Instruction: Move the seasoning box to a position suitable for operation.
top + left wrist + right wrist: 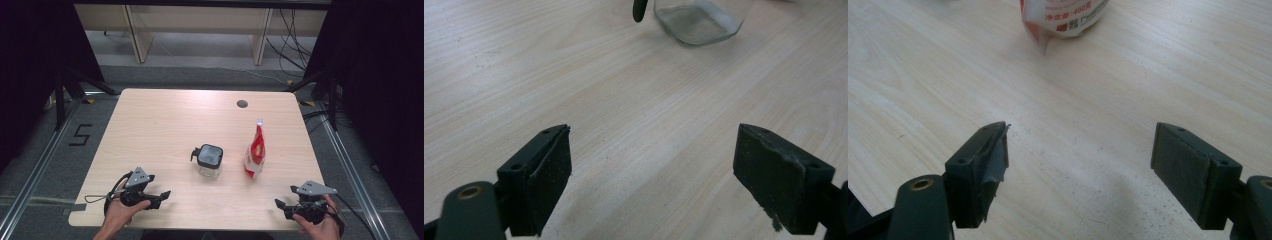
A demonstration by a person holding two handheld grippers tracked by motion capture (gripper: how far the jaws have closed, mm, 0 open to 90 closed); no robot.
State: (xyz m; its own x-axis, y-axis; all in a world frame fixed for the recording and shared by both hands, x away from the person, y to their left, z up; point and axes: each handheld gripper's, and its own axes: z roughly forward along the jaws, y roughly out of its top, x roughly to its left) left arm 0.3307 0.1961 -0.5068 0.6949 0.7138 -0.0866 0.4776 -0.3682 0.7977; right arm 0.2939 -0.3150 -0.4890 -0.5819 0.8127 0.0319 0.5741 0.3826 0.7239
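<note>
Hovering wide apart and empty, the left gripper [161, 196] faces the jar [209, 161], the right gripper [281, 205] the pouch [255, 151].

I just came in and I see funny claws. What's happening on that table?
A person holds a gripper in each hand at the near edge of the wooden table. The left gripper and right gripper are both open and hold nothing. Ahead of them stand a glass jar with a black lid and a red and white pouch, both untouched.
</note>
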